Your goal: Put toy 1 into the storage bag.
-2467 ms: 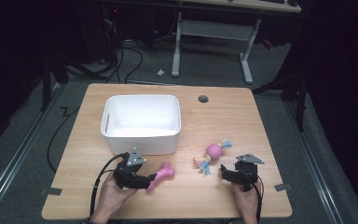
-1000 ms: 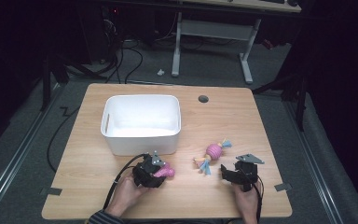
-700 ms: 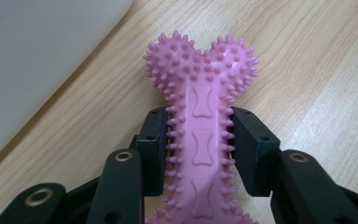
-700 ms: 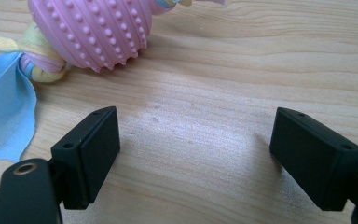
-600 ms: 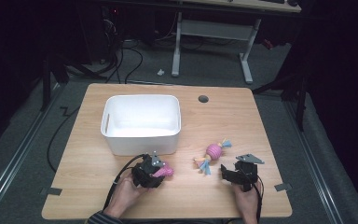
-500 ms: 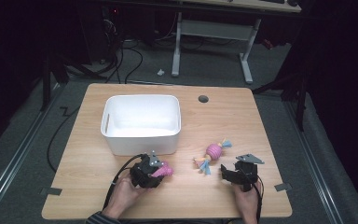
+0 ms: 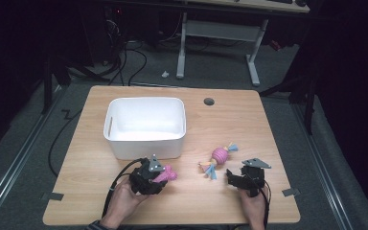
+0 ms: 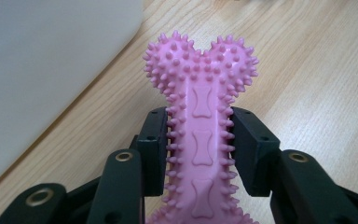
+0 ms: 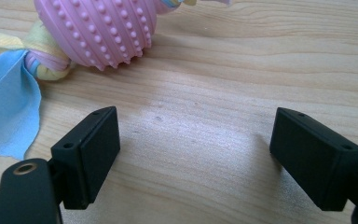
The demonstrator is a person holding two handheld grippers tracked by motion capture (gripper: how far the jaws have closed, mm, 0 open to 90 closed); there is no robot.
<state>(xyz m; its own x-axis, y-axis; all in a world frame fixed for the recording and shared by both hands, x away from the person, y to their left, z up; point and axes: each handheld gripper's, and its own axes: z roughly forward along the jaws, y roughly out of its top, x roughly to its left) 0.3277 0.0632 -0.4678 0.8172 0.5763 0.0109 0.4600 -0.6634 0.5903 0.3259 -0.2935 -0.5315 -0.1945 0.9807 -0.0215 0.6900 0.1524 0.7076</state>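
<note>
Left gripper (image 8: pixel 200 154) is clamped on the pink spiky bone toy (image 8: pixel 201 126), pads squeezing the shaft from both sides, knobbed two-lobed end sticking out past the jaws. In the high view the left gripper (image 7: pixel 159 178) sits at the near edge of the table (image 7: pixel 268 124), the bone (image 7: pixel 165 174) poking out toward the right, just in front of the white bin's near wall. Whether the bone clears the tabletop I can't tell. Right gripper (image 9: pixel 193 154) is released, jaws wide apart with bare wood between them; in the high view it (image 7: pixel 231 176) rests near the front right of the table, held by the person's right hand (image 7: pixel 254 208). Just ahead of it lies a pink ribbed ball toy (image 9: pixel 98 28) with blue and yellow fabric tails, near the jaws but not touching. Farther back, the white bin (image 7: pixel 145 125) stands left of centre. A round cable hole (image 7: pixel 209 101) is behind it to the right, near the far edge.
</note>
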